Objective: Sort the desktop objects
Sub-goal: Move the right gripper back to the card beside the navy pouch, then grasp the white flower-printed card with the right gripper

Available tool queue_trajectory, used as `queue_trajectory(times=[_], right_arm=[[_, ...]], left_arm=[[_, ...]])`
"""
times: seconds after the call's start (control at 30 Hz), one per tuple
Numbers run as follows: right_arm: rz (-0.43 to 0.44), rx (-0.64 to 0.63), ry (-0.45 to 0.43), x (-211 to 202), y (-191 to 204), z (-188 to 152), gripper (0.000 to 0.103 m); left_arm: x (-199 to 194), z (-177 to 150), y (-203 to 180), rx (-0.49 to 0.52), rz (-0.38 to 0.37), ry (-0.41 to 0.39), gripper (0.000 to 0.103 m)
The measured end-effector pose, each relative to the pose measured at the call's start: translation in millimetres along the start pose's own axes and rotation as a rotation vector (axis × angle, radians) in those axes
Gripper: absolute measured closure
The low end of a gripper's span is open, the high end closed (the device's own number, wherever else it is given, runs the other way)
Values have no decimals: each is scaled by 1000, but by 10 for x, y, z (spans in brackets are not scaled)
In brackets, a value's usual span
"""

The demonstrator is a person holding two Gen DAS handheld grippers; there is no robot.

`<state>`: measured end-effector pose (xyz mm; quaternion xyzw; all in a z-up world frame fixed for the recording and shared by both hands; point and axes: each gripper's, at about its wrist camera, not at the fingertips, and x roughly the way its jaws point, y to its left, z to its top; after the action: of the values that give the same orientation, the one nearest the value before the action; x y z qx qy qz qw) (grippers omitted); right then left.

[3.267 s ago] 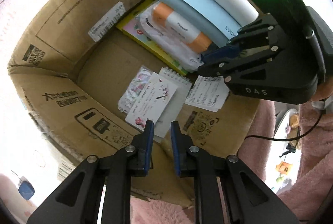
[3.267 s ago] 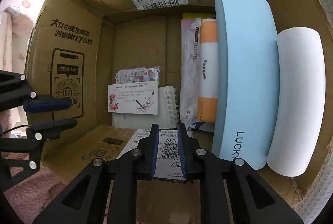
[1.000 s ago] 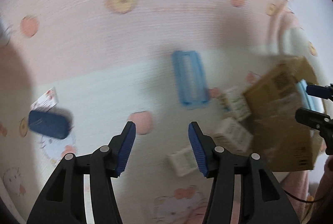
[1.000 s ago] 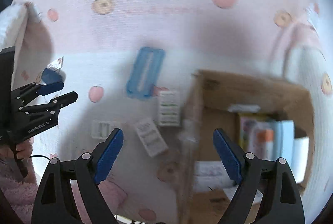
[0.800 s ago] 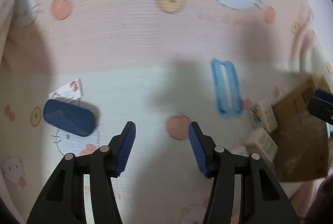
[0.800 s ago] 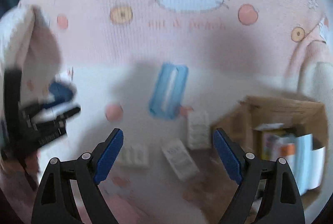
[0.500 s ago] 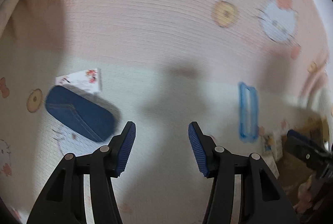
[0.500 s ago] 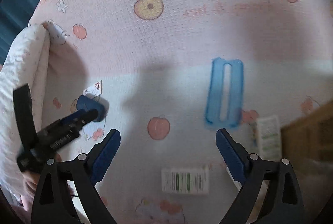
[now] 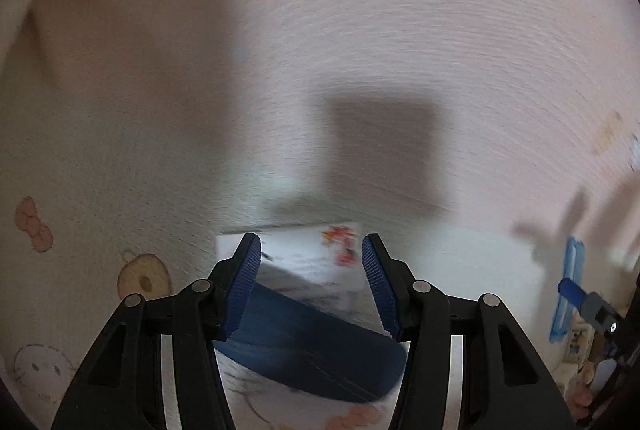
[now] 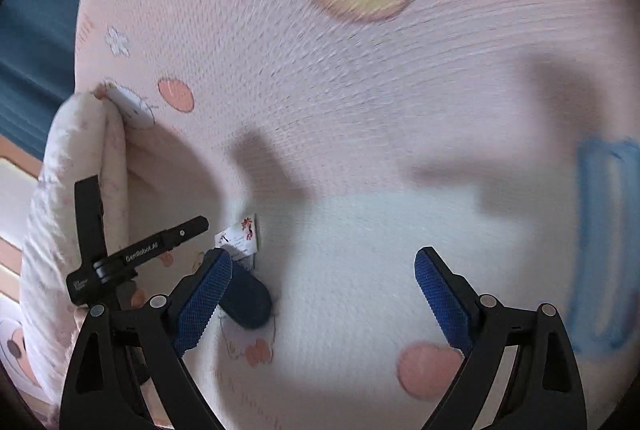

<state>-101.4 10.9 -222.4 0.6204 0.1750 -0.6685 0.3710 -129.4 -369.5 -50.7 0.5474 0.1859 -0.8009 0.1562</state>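
A dark blue denim case (image 9: 316, 346) lies on the pink cartoon blanket (image 9: 360, 70), with a white flowered card (image 9: 316, 254) just behind it. My left gripper (image 9: 311, 284) is open, low over the case, its fingers either side of the case's far edge and the card. The case (image 10: 246, 298) and card (image 10: 240, 236) also show in the right wrist view, at lower left. My right gripper (image 10: 323, 300) is wide open and empty over bare blanket, right of the case. A light blue plastic frame (image 10: 604, 230) lies at the right edge.
A rolled pink and white pillow edge (image 10: 76, 190) borders the blanket at the left. In the left wrist view the blue frame (image 9: 568, 290) and small boxes (image 9: 576, 346) lie at the far right, near my right gripper's finger (image 9: 576, 294). The picture is motion-blurred.
Both grippers have left the cardboard box and swung left across the blanket. My left gripper has dropped close over the denim case and card. Both opened earlier on.
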Motion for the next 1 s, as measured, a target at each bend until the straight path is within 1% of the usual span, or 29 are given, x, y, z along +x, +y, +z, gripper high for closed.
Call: queue_trajectory(times=[0.03,0.07,0.1,0.17,0.2,0.27,0.3,0.33,0.4,0.47,0.53,0.57,0.63,0.73,0.77,0.8,0.87,0.9,1.0], right_arm=[[23,6,14,102,24,19,10],[39,15,34,186,43,32,10],[48,22,47,242,54,41,10],[72,29,44,352,93,56,10],[74,24,43,397,109,56,10],[82,25,45,490,144,55,11],[105,30,58,575,160,54,12],[130,42,66,651,173,53,16],[165,73,101,835,190,47,30],[192,88,136,989,232,19,59],[241,93,190,1175,258,-24,80],[230,97,220,1266,270,-54,80],[204,86,246,1366,288,-125,80],[220,75,251,1435,288,-246,80],[237,82,238,1423,269,-280,80],[249,90,234,1414,250,-290,80],[266,109,241,1418,208,-307,80],[277,118,247,1422,189,-303,80],[273,120,241,1405,186,-286,80]], left_arm=[[66,29,110,-14,-27,14,46],[106,45,207,-29,-29,8,46],[135,50,297,-48,-18,-3,46],[203,37,493,-103,-10,7,46],[226,14,573,-138,-29,13,46],[255,-61,693,-196,-107,17,46],[274,-96,719,-212,-137,25,46],[305,-134,726,-220,-157,39,46],[354,-198,697,-209,-171,56,46],[390,-282,642,-174,-154,48,46],[366,-357,586,-144,-136,13,46],[358,-379,578,-141,-133,4,46],[327,-458,523,-134,-126,-16,46],[289,-572,526,-154,-139,-49,47],[273,-617,543,-177,-156,-62,49],[261,-679,568,-213,-189,-71,51],[250,-770,581,-256,-240,-75,57],[242,-823,575,-278,-272,-77,59],[241,-946,501,-305,-324,-76,59]])
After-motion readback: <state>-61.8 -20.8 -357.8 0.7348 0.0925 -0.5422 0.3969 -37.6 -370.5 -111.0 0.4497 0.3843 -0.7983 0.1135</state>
